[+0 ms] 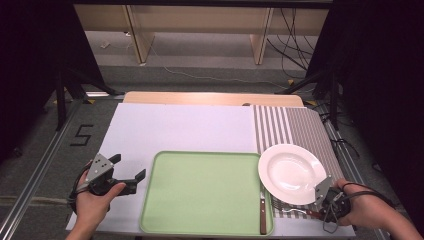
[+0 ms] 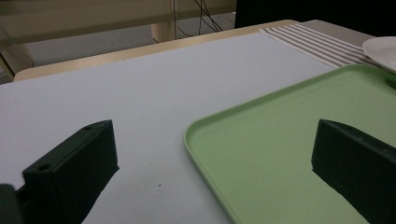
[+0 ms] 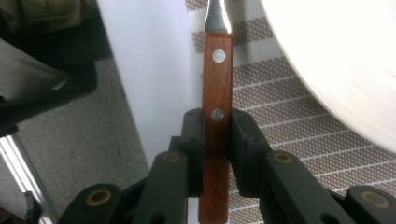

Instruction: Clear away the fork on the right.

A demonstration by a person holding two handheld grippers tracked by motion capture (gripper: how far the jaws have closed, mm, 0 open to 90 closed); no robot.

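A wooden-handled utensil [image 3: 217, 116] is clamped by its handle in the right claw [image 3: 217, 140], at the near right of the surface [image 1: 175, 127], beside the white plate [image 1: 291, 172], probably for placing. The left claw [image 1: 131, 172] is held apart, idle, left of the green tray [image 1: 200, 190]. A "5" [image 1: 81, 135] is marked on the floor.

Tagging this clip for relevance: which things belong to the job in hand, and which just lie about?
In hand: right gripper, wooden-handled utensil clamped in it.
Lying about: green tray, white plate, striped mat, open left gripper.
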